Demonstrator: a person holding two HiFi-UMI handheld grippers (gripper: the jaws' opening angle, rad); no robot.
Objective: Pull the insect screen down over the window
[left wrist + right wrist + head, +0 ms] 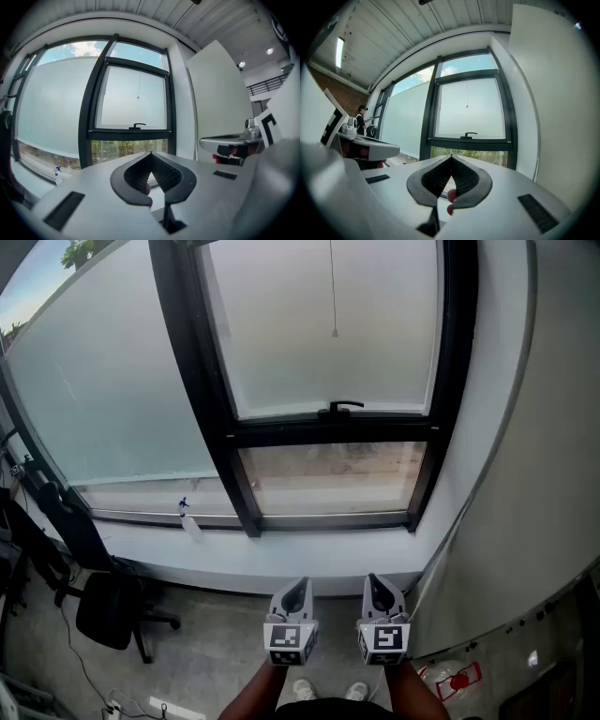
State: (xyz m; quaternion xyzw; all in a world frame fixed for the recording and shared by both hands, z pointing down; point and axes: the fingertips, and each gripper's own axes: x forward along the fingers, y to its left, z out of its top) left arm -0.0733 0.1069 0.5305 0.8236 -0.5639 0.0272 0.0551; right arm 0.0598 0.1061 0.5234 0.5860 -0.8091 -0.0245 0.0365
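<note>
You hold the left grey two-jaw tool (296, 589) and the right grey two-jaw tool (379, 585) side by side, jaws pressed together on nothing, well apart from the black-framed window (281, 432). There a thin pull cord (333, 296) hangs above the black handle (344, 408).

You've got a black metal window frame (246, 432) round a milky grey-white upper pane (375, 324). Black-and-white square markers sit on your grey left gripper (299, 587) and grey right gripper (376, 583).
</note>
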